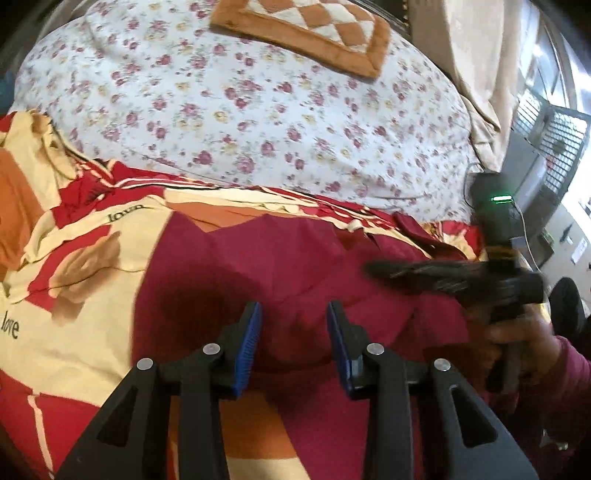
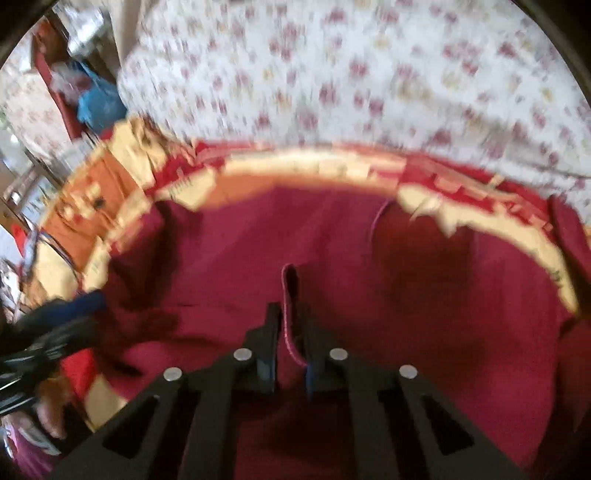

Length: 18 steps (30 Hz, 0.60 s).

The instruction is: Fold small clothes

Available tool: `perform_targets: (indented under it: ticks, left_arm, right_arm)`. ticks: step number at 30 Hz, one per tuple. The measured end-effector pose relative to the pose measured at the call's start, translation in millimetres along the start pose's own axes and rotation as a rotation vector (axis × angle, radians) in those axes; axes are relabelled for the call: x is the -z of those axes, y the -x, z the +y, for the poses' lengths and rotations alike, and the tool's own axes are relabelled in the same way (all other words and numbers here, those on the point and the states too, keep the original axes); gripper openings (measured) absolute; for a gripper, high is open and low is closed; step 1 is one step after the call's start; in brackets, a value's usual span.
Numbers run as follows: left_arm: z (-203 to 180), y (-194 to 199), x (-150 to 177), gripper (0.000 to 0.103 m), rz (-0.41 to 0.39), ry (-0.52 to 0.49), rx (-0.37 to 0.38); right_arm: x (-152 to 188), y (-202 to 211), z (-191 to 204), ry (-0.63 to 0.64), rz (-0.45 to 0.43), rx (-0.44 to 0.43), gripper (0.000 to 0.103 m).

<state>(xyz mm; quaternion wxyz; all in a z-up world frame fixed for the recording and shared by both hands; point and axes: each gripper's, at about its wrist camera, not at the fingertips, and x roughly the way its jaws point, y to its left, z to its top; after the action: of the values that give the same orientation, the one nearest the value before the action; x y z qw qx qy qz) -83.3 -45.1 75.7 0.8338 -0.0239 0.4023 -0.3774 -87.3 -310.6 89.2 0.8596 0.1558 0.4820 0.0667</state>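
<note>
A dark red garment (image 1: 288,266) lies spread on a red, cream and orange patterned sheet (image 1: 74,258). My left gripper (image 1: 294,314) is open just above the garment, with nothing between its blue pads. My right gripper (image 2: 290,314) is shut on a raised fold of the dark red garment (image 2: 369,258); the fold's edge stands up between its fingers. The right gripper also shows in the left wrist view (image 1: 373,267), blurred, over the garment's right side. The left gripper shows blurred at the left edge of the right wrist view (image 2: 92,301).
A white quilt with small purple flowers (image 1: 240,110) covers the bed beyond the sheet. An orange and white checked cushion (image 1: 314,29) lies on it at the far side. Beige fabric (image 1: 480,66) and a window grille (image 1: 554,147) are at the right.
</note>
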Motion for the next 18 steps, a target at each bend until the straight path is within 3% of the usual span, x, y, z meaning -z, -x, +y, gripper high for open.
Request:
perform_targets:
  ticks: [4, 6, 8, 13, 18]
  left_arm:
    - [6, 0, -1, 0.026, -0.012, 0.032, -0.001]
    - [6, -2, -1, 0.026, -0.011, 0.043, 0.007]
    - [5, -6, 0, 0.026, 0.001, 0.052, 0.014]
    - [-3, -19, 4, 0.026, 0.035, 0.017, -0.037]
    - [0, -12, 1, 0.026, -0.020, 0.054, -0.001]
  right_arm:
    - [-6, 77, -33, -0.031, -0.192, 0.143, 0.008]
    - [-6, 94, -52, -0.053, -0.227, 0.215, 0.008]
    - [1, 99, -79, -0.106, -0.214, 0.272, 0.008]
    - [28, 80, -128, -0.225, -0.133, 0.309, 0.008]
    - [43, 78, -135, -0.226, -0.131, 0.366, 0.008]
